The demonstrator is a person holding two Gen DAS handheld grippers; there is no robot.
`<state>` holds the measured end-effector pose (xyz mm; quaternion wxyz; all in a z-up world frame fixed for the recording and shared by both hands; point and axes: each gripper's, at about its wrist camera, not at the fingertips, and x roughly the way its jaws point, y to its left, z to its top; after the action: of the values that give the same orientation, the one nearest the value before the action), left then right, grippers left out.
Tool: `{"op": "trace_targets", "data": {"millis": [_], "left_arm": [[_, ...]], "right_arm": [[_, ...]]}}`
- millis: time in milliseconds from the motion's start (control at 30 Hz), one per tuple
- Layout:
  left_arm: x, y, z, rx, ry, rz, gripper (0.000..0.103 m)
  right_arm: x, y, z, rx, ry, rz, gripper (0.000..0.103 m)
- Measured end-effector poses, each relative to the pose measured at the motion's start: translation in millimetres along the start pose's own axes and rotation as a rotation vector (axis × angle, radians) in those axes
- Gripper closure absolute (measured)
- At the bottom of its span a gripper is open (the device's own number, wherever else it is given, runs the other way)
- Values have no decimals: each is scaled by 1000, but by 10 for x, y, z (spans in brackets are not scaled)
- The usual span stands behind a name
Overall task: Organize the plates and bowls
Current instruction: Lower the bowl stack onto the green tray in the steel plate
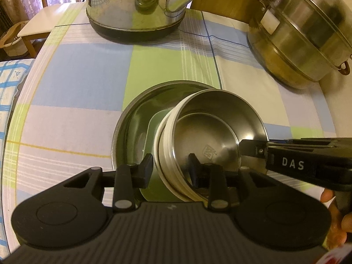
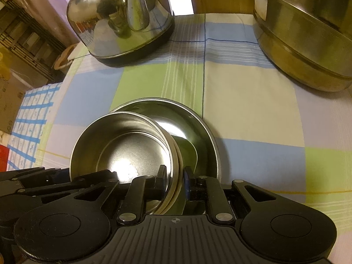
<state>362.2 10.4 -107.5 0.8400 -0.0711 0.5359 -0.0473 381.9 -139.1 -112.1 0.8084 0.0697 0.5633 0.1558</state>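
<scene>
A steel bowl (image 1: 211, 136) (image 2: 123, 145) leans tilted inside a wide steel plate (image 1: 129, 127) (image 2: 198, 127) on the checked tablecloth. My left gripper (image 1: 170, 165) straddles the bowl's near-left wall, one finger outside and one inside. Both pads stand slightly off the metal, so it is open. My right gripper (image 2: 175, 178) has its jaws shut on the bowl's wall at the opposite side. In the left wrist view the right gripper (image 1: 248, 151) comes in from the right and pinches the rim. The bowl is empty, with a stamped mark on its bottom.
A shiny kettle (image 1: 132, 4) (image 2: 114, 22) stands at the back of the table. A large steel steamer pot (image 1: 303, 33) (image 2: 308, 33) stands at the back right. The table's rounded edge runs along the left, with a wooden chair (image 1: 37, 22) beyond it. A hand (image 1: 334, 215) holds the right gripper.
</scene>
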Motion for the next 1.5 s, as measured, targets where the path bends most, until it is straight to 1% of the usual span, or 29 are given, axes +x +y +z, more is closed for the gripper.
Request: {"op": "trace_targets", "data": {"millis": [200,333,600,967,1200,1300,1333,1400,1433,1500], "left_arm": [[3,-21,2,15,-6,8,72],[4,-39,1,26,-13,13,75],[18,-19,27,36,-16,5,77],[36,-19,54,70,-25,2,78],[33,-6,58,91,-27,-6,78],[30,12,54,99,-29,-11,78],[27,16,52,106,-31,-10,76],[18,21,45,120,-35,-10,74],[6,29,41,125,-39,-14,72],[-22,39,36,134,-44,-21,69]], "right_arm": [[-25,16,-35,-10,-11,-2,87],[-28,24,-51,-1,-17,-9,86],[-47,116,-94,9,-10,-59,86],[-50,163,-128,64,-2,-89,85],[-56,129,-147,103,-21,-82,85],[-60,142,-163,92,-37,-84,85],[-66,143,-172,92,-45,-86,85],[-82,136,-186,101,-61,-79,84],[-90,136,-190,104,-63,-76,82],[-127,133,-208,110,-84,-74,72]]}}
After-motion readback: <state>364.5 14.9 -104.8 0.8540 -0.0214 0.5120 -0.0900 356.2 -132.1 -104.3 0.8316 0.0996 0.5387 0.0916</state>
